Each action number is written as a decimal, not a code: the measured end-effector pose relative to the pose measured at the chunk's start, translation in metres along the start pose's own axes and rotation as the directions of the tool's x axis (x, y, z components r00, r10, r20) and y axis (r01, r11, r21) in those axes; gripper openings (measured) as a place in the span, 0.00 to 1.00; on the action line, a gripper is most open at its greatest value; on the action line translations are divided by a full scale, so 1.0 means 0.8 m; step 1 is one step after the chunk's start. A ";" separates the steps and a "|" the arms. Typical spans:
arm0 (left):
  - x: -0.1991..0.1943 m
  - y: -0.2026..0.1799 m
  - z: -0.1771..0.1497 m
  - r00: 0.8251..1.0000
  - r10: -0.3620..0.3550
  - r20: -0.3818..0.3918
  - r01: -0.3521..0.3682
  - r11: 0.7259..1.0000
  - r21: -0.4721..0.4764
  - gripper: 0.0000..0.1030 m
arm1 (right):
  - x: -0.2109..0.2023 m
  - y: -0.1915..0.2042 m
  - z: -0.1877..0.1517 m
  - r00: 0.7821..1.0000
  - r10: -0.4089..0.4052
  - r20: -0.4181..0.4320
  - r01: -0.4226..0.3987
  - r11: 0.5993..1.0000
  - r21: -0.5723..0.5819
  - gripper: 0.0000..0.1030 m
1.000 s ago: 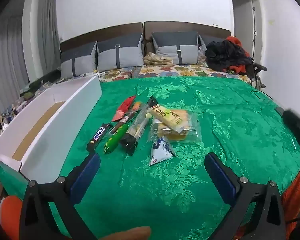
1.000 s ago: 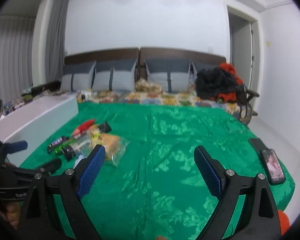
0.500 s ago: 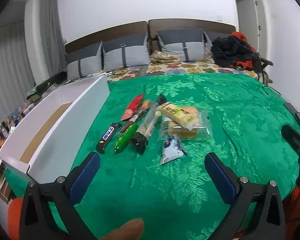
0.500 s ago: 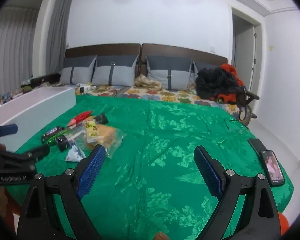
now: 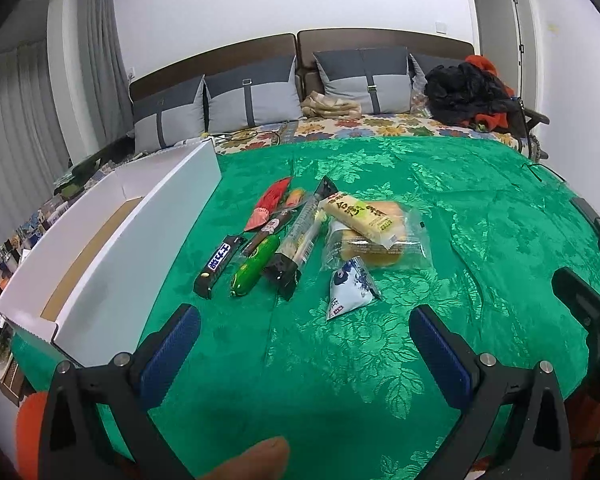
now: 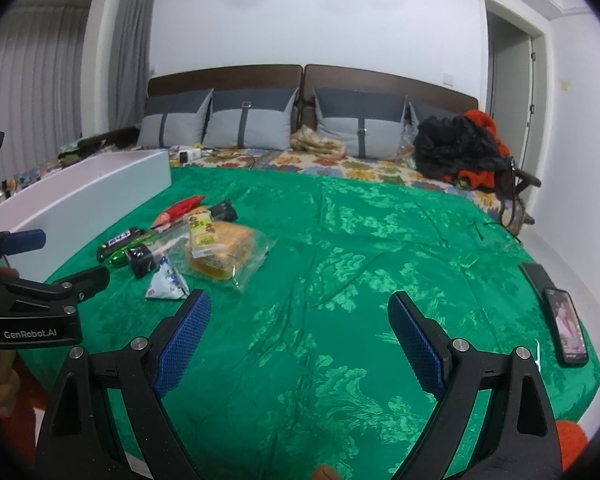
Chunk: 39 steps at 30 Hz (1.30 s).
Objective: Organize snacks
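Note:
Several snacks lie in a cluster on the green bedcover: a dark chocolate bar, a green sausage stick, a clear-and-black wrapper, a red packet, bagged bread with a yellow pack on top and a white-blue triangular pouch. A long white box stands open to their left. My left gripper hovers open just short of the pouch. My right gripper is open over bare cover, right of the snacks. Both hold nothing.
Grey pillows and a pile of black and red clothes sit at the headboard. Two phones lie near the cover's right edge. The left gripper's body shows at the left of the right wrist view.
Both grippers have risen and tilted a little, so the snacks sit lower and nearer in view. Both stay open; nothing was taken hold of.

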<state>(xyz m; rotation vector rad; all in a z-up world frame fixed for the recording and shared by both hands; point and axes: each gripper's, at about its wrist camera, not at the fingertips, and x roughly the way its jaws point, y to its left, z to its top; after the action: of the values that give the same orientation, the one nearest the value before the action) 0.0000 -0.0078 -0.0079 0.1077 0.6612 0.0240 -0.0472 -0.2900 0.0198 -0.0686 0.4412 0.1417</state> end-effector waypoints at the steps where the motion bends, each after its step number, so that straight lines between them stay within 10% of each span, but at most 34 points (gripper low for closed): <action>1: 0.001 0.000 0.000 1.000 -0.001 -0.003 0.001 1.000 0.000 1.00 | 0.001 0.000 0.001 1.000 0.001 0.000 -0.001 1.000 -0.001 0.90; 39: 0.003 -0.008 -0.005 1.000 0.012 -0.014 -0.011 0.999 0.032 1.00 | 0.012 0.002 -0.007 0.999 0.017 -0.031 -0.018 1.000 -0.005 0.90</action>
<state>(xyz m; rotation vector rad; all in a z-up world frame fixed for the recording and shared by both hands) -0.0005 -0.0139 -0.0130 0.1420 0.6749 0.0251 -0.0412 -0.2879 0.0110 -0.0720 0.4723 0.1592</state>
